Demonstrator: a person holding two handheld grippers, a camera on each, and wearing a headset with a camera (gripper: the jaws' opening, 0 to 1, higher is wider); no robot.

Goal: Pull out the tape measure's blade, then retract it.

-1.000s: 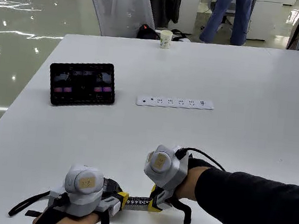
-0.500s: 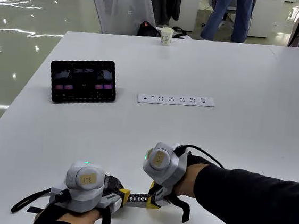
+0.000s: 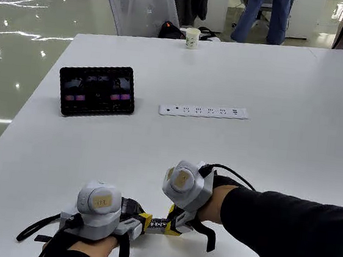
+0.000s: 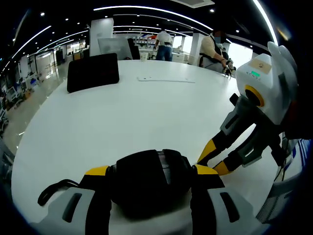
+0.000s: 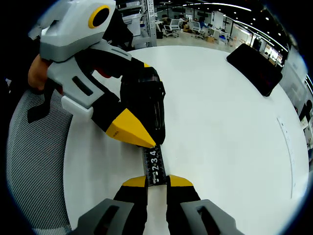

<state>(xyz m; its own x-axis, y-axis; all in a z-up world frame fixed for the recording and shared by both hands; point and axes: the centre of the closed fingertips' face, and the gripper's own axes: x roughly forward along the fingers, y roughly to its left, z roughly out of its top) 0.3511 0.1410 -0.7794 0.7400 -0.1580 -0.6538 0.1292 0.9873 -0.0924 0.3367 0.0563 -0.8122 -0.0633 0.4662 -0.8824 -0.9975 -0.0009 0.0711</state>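
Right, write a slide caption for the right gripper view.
Right hand-held gripper pinches the tape blade; left hand-held gripper clamps the black case.

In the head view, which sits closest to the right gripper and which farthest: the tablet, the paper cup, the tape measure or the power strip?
1. the tape measure: at the near edge, its tape pinched by the right gripper itself.
2. the power strip: mid-table, straight ahead.
3. the tablet: mid-table, off to the left.
4. the paper cup: at the table's far edge.
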